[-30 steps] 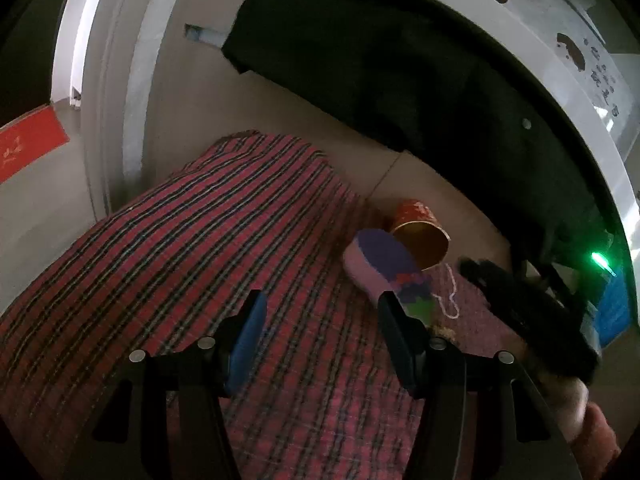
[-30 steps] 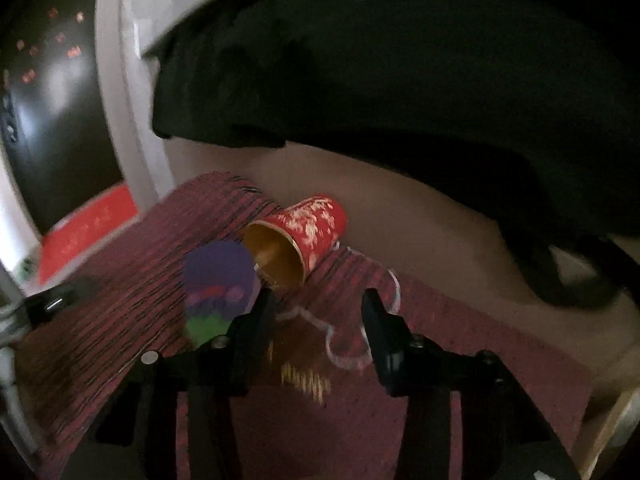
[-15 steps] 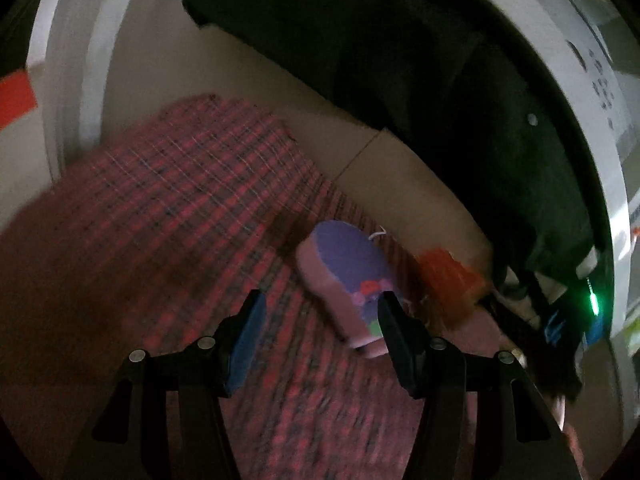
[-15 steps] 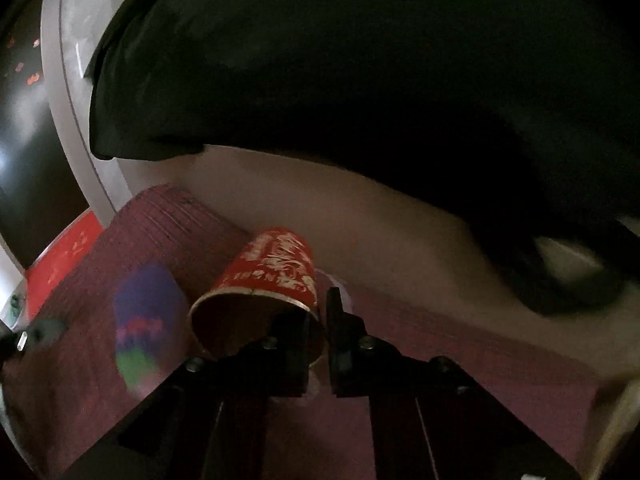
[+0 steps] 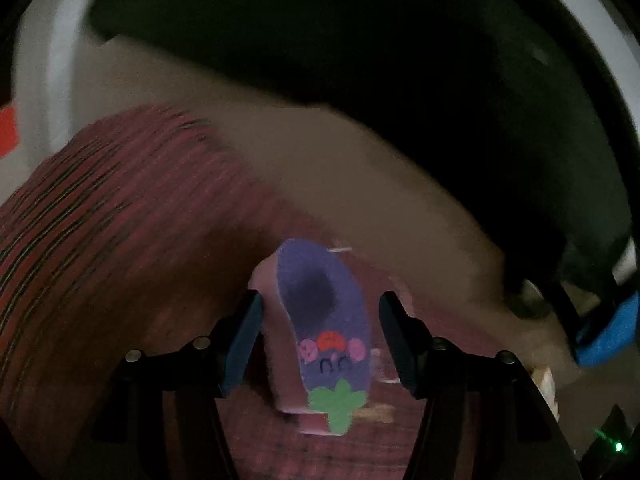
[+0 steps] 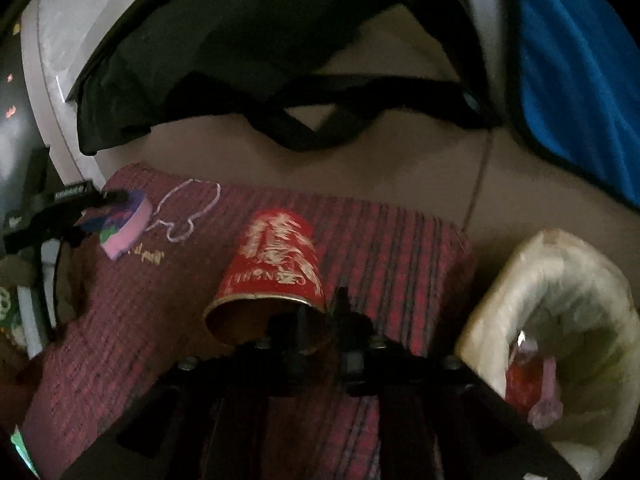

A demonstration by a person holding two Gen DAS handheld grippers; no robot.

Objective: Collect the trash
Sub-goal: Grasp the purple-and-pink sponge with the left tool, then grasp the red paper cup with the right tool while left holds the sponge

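Red paper cup (image 6: 276, 258) rim is sitting between my right hand-held gripper (image 6: 320, 312) jaws, now opening; my left hand-held gripper (image 5: 320, 336) is straddling, spread apart, the purple foam piece (image 5: 324, 320).

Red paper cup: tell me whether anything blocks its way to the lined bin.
Nothing visible does. Only a strip of plaid cloth lies between the red paper cup and the lined bin, whose mouth stands open to the cup's right.

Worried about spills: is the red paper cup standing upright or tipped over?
Tipped. The red cup lies with its open mouth facing the camera, rim pinched by the right gripper; the inside looks empty.
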